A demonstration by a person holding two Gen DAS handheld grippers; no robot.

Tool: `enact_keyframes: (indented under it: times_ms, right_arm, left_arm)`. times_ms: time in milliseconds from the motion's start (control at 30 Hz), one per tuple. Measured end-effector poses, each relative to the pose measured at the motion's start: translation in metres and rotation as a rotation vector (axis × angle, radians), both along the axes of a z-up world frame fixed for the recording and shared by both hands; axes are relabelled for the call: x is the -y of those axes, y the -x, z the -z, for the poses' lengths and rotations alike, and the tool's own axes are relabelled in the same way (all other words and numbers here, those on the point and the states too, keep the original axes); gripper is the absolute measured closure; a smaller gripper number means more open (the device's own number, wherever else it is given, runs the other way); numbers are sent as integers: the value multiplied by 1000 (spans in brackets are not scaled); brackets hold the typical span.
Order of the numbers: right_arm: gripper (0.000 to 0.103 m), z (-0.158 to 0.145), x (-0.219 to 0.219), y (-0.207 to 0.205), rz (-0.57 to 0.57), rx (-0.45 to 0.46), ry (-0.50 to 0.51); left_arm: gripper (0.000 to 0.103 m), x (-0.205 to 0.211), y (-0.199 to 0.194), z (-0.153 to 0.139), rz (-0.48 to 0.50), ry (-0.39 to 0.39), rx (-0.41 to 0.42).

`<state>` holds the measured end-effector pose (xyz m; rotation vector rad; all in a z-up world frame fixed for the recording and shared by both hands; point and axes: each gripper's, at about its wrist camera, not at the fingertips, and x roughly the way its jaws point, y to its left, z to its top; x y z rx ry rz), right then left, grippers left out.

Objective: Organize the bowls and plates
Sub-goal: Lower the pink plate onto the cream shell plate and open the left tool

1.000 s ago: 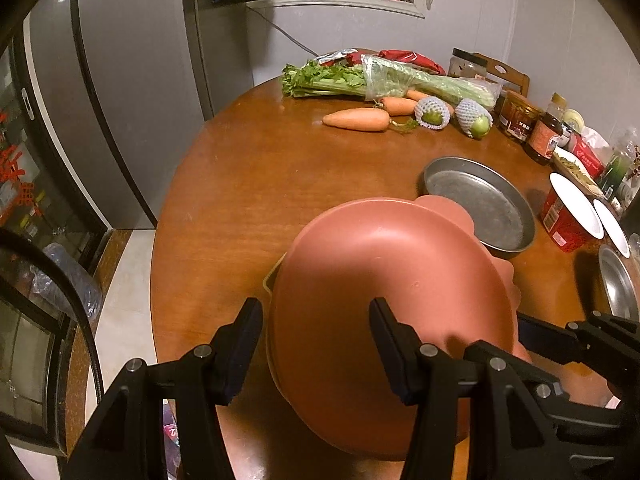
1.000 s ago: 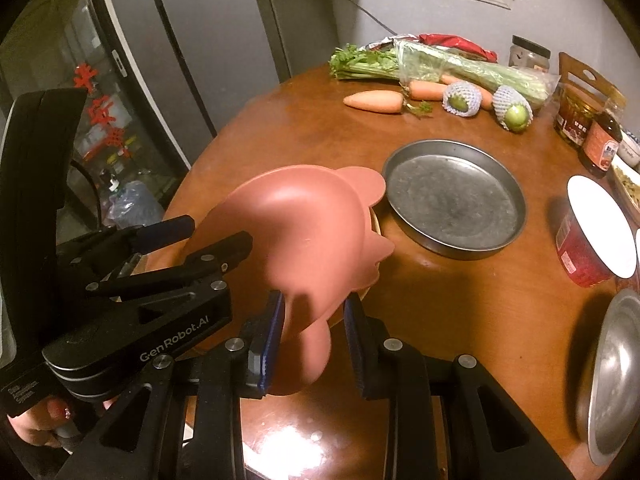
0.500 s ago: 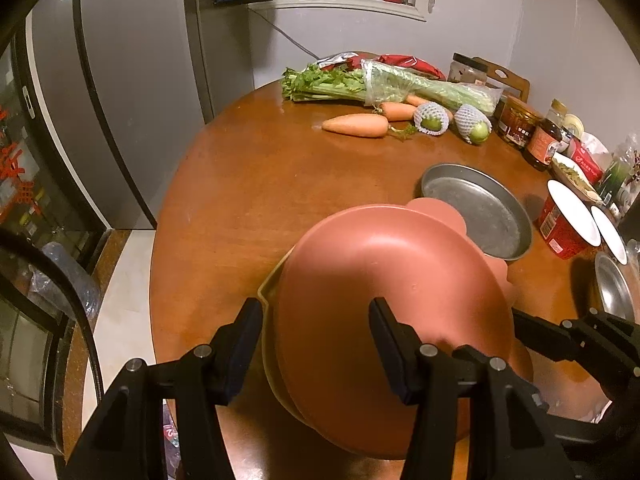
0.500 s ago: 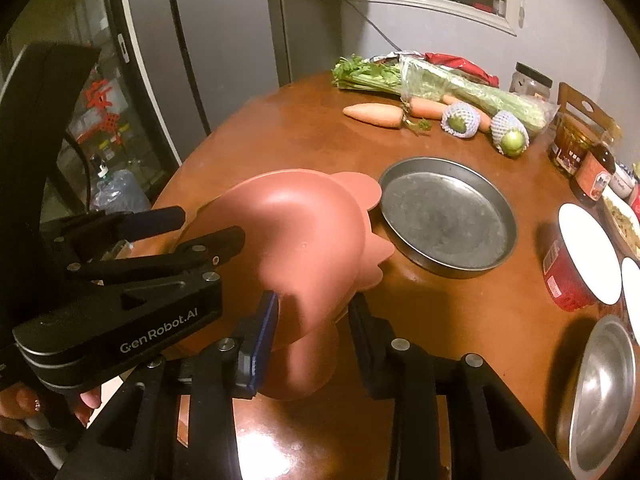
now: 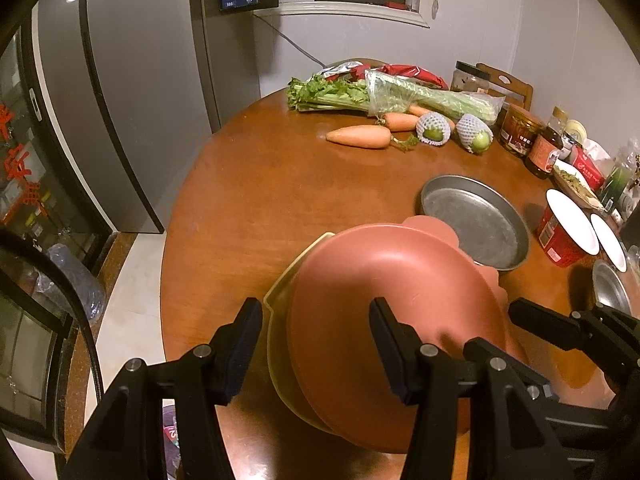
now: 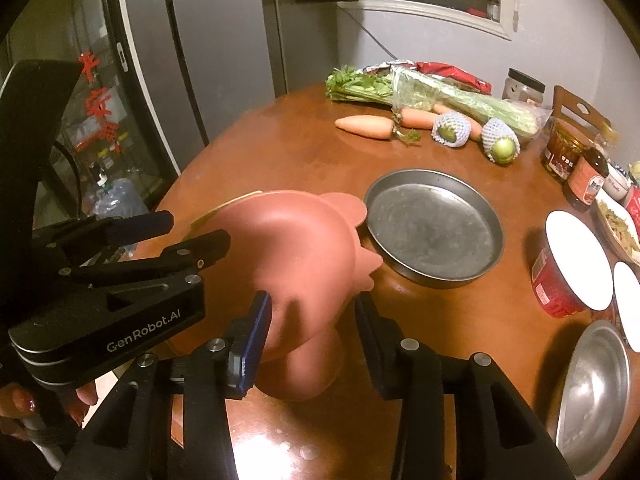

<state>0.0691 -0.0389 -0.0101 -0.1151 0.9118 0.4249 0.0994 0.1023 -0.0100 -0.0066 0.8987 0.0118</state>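
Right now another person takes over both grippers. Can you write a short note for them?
Left gripper: jaws open, at the near rim of the pink bowl.
Right gripper: jaws open around the pink bowl's handle.
The pink bowl sits nested on a yellow dish on the table.
Done: this stack.
Left: metal pan beside it and steel bowl at the right edge are not yet stacked.

Terracotta-pink scalloped plastic bowl point(image 5: 400, 300) over pale yellow plastic dish point(image 5: 286, 280). Glossy reddish-brown wooden counter point(image 5: 280, 184). Dull grey round metal pan point(image 6: 434, 226). Orange carrot point(image 6: 366, 126), green celery bunch point(image 5: 332, 94), red tub with white lid point(image 6: 568, 268). Black fingers point(image 6: 370, 320), blue pads point(image 6: 254, 340).
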Motion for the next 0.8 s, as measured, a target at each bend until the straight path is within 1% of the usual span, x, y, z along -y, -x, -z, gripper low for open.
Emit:
enact_keyframes:
  times_ms: [267, 500, 800]
  right_arm:
    - [57, -6, 5, 2, 1, 5, -18]
    - [57, -14, 18, 3, 21, 18, -37]
    - [57, -24, 45, 0, 72, 37, -54]
  left_arm:
    - [47, 2, 4, -8, -6, -3, 16]
    - [47, 4, 10, -21, -15, -5, 42]
    - [46, 25, 13, -37, 19, -6, 71]
